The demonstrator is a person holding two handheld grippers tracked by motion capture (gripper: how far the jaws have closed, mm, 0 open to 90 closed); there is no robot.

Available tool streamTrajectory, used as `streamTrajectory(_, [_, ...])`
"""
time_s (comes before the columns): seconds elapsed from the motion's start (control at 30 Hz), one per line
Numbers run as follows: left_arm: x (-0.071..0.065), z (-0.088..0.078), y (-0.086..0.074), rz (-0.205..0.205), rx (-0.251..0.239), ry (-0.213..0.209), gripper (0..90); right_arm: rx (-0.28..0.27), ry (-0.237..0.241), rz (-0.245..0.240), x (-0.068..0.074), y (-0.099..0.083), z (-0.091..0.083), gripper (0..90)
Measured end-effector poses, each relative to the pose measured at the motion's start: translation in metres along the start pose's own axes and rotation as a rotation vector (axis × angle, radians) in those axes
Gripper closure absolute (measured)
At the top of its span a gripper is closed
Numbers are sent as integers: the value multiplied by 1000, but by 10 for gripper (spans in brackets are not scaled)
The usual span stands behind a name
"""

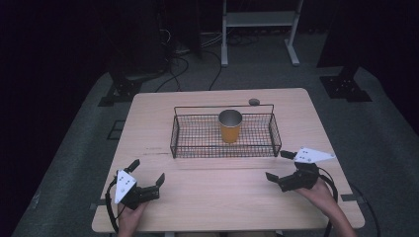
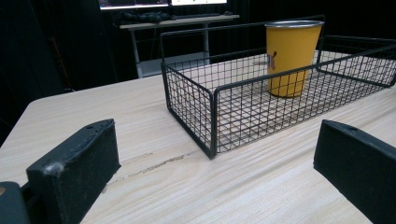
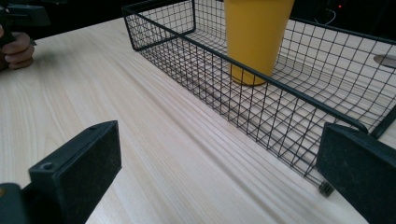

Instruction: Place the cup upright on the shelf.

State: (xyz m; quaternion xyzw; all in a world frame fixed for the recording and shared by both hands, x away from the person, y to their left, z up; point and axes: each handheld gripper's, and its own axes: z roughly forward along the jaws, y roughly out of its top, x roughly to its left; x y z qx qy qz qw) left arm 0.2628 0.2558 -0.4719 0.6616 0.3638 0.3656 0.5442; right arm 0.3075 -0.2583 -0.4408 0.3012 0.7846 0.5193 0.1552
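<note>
A yellow metal cup (image 1: pixel 230 125) stands upright inside a black wire basket (image 1: pixel 197 140) at the middle of the wooden table. My left gripper (image 1: pixel 146 172) rests near the front left of the table, open, with nothing between its jaws. My right gripper (image 1: pixel 279 165) sits at the front right, also open and empty, close to the basket's near right corner. The left gripper view looks at the basket (image 2: pixel 212 114) and the cup (image 2: pixel 290 58) beyond it. In the right gripper view the cup (image 3: pixel 256 37) rises behind the basket's near wall (image 3: pixel 280 107).
A small grey disc (image 1: pixel 254 102) lies on the table behind the basket. The light wooden table (image 1: pixel 217 197) has bare surface between the grippers. A white metal stand (image 1: pixel 259 29) and cables sit on the floor beyond. A hand (image 3: pixel 16 46) with the other gripper appears at the far left.
</note>
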Motion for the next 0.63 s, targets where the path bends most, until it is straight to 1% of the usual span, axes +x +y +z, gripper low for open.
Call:
streamTrajectory(0.17, [0,0,0,-2,1,0,0,-7,-3,15,0,-6,-5,0])
streamTrajectory(0.27, [0,0,0,0,0,-1,0,7,-15,20,2,-8,-7,0])
streamTrajectory(0.3, [0,0,0,-1,1,-2,0,1,-18,17,2,-9,-8,0])
streamTrajectory(0.37, [0,0,0,-3,2,-4,0,-16,-20,31,5,-12,-11,0])
streamTrajectory(0.4, [1,0,0,-3,1,-6,0,-40,-30,46,8,-17,-14,0])
streamTrajectory(0.43, [1,0,0,-5,0,-8,0,-40,-30,46,8,-17,-14,0])
streamTrajectory(0.47, [1,0,0,-6,-2,-10,0,-46,-32,54,10,-22,-16,0])
streamTrajectory(0.53, [1,0,0,-8,-6,-13,0,-40,-54,61,14,-32,-19,0])
streamTrajectory(0.63, [2,-1,0,-12,-9,-19,0,-64,-62,94,20,-47,-26,0])
